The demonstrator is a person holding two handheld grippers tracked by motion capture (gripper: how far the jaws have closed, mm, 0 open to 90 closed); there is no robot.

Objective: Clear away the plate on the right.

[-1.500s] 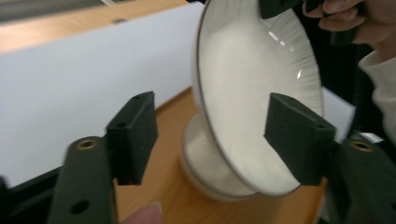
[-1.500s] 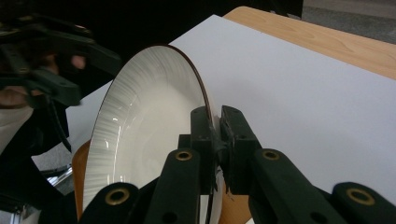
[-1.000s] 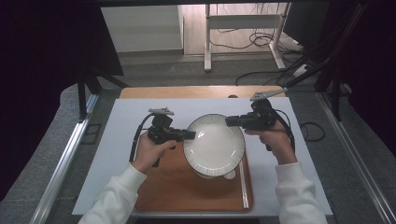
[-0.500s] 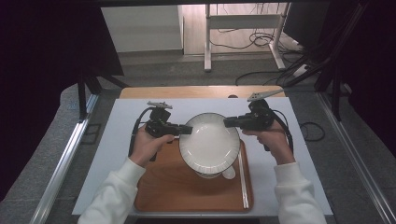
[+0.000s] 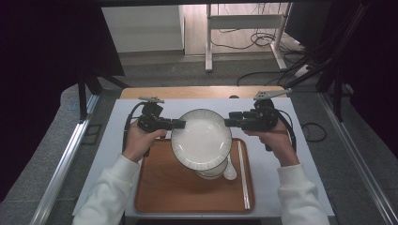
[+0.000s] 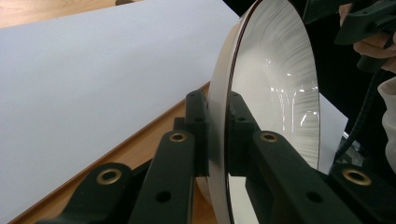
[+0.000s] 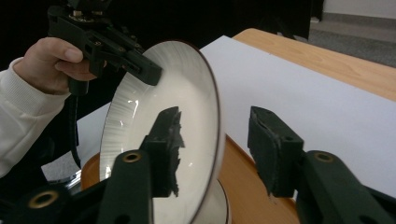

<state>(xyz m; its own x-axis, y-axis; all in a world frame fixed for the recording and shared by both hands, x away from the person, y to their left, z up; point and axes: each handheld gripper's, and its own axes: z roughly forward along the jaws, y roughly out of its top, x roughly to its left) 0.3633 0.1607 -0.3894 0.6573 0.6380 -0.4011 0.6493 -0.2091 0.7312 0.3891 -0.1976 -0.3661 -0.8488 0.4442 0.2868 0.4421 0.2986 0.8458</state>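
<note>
Nearest the person, the brown wooden tray [image 5: 159, 197] lies on the white sheet covering the table [image 5: 117, 122]. On its right part rest a pair of pale chopsticks [image 5: 243, 173] and a small white bowl with a white spoon [image 5: 224, 169], half hidden under the plate.

Above these, the round white ceramic plate with a ribbed rim and dark edge line [image 5: 201, 138] is held off the tray, tilted. Compared with the frames a second ago, it has shifted slightly up the high view, and the left hand with it.

The left gripper [image 5: 180, 123] is clamped on the plate's left rim; in the left gripper view, one pad [image 6: 198, 135] bears on the underside and the other on the glossy face [image 6: 280, 93].

The right gripper [image 5: 231, 122] has just been opening its jaws. In the right gripper view the plate rim [image 7: 212, 116] stands between them, one pad in front of the plate's face, the other well clear; no grip remains there.

Judgement: the plate has passed from a two-sided hold to the left gripper alone. A one-sided pinch on a smooth, tilted plate risks slipping or sagging over the bowl.
</note>
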